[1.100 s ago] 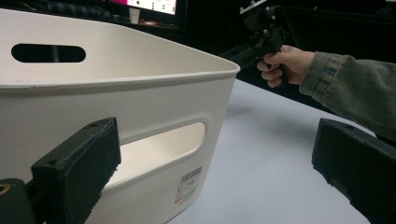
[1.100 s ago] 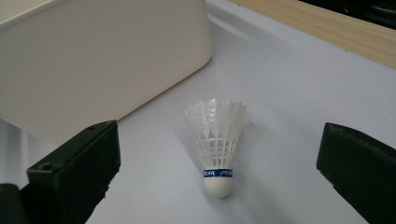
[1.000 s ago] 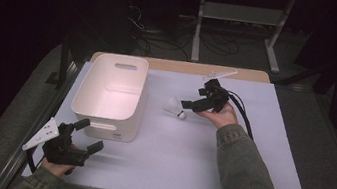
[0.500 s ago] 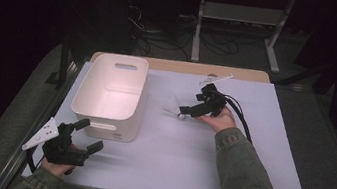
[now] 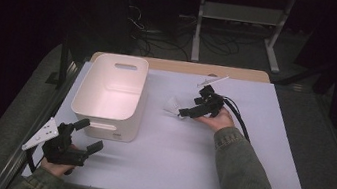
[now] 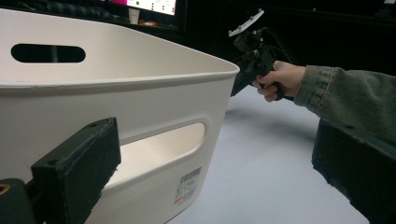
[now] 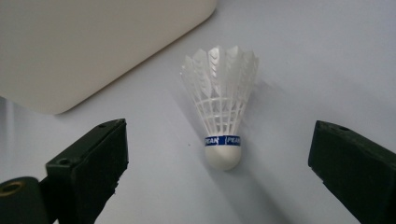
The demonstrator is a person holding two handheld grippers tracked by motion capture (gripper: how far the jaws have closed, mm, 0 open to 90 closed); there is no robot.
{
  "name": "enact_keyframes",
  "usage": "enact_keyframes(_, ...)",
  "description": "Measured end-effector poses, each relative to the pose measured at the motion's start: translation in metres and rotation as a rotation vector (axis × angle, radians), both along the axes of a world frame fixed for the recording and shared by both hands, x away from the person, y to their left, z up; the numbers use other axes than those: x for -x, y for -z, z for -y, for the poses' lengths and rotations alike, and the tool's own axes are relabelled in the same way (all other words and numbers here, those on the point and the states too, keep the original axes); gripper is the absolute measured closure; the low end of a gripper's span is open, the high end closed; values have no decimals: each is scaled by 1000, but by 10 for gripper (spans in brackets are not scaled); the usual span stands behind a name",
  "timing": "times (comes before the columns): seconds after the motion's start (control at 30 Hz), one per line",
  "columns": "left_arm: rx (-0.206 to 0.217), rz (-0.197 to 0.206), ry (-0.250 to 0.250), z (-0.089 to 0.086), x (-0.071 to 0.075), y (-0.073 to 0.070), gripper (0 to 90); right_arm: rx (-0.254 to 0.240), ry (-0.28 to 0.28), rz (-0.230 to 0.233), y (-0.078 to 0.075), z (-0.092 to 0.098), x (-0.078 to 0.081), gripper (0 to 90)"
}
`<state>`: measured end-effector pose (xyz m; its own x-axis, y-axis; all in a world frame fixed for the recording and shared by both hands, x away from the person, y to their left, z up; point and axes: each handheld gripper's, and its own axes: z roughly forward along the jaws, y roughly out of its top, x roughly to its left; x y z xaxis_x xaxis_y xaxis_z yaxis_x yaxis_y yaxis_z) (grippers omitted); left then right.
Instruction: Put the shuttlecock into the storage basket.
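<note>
Closing in since a second ago, the right gripper [image 5: 185, 111] brackets the shuttlecock [image 7: 222, 112] mid-worktop beside the bin [image 5: 110, 97], fingers spread; nothing grasped yet. Left gripper [image 5: 85, 135] waits spread near the front-left corner.

white bin [image 6: 140, 98], right gripper [image 6: 252, 60] beyond

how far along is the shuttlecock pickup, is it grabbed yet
Not grabbed yet. Done: the right gripper has lined up on the shuttlecock, which lies on the table between its open jaws, cork end nearest the camera. In hand: nothing; the left gripper waits open by the white bin. Left: close, lift, and probably carry it to the bin.
</note>
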<state>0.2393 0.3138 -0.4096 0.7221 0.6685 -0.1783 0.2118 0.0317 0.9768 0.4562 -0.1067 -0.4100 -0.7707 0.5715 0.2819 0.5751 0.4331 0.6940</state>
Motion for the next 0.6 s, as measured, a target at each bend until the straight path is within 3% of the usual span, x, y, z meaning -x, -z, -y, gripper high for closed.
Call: enact_keyframes(0.6,1,-1,0,0,0,0,8,25,10,-54,23,0,-15,113)
